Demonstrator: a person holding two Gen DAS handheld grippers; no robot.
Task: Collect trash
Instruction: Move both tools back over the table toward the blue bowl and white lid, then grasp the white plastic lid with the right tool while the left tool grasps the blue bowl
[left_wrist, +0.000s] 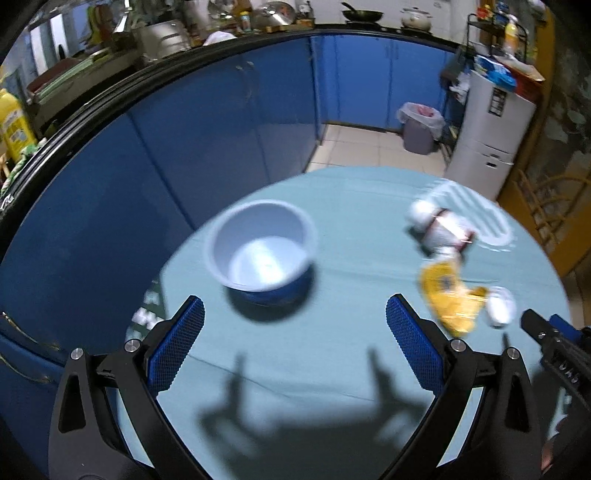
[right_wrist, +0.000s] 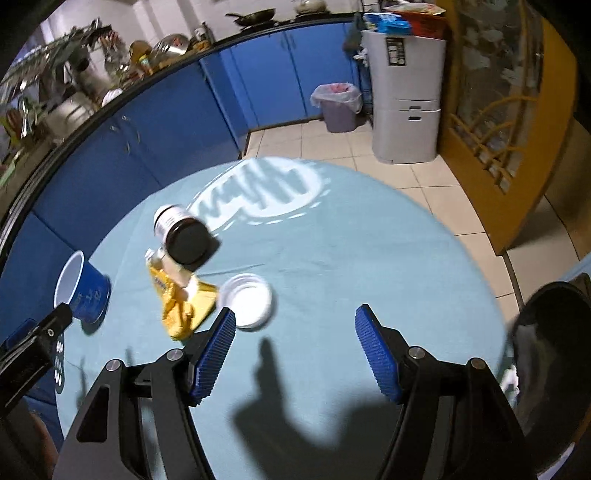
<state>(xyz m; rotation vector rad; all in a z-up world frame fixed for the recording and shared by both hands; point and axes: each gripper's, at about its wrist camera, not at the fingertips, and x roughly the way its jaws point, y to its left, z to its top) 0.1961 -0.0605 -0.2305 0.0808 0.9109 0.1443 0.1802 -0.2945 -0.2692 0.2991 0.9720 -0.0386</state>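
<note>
- Both views are smeared by motion; print on the crumpled yellow snack wrapper and on the lying white can with a dark end cannot be read.
- The blue paper cup with a white inside is blurred in the left wrist view; in the right wrist view it shows tilted at the round table's left edge.
- A dark round container is cut off at the right border, and its contents are hard to make out.
- The left gripper has its blue-padded jaws wide apart over the pale teal tablecloth, with nothing between them.
- The right gripper is likewise spread apart and empty; its left pad overlaps the rim of the white round lid in the picture, and contact cannot be told.
- Wrapper, can and lid cluster together left of the table's middle.
- The cloth's right half lies bare to the rim.
- A lined grey waste bin stands on the tiled floor, well apart from the table.
</note>
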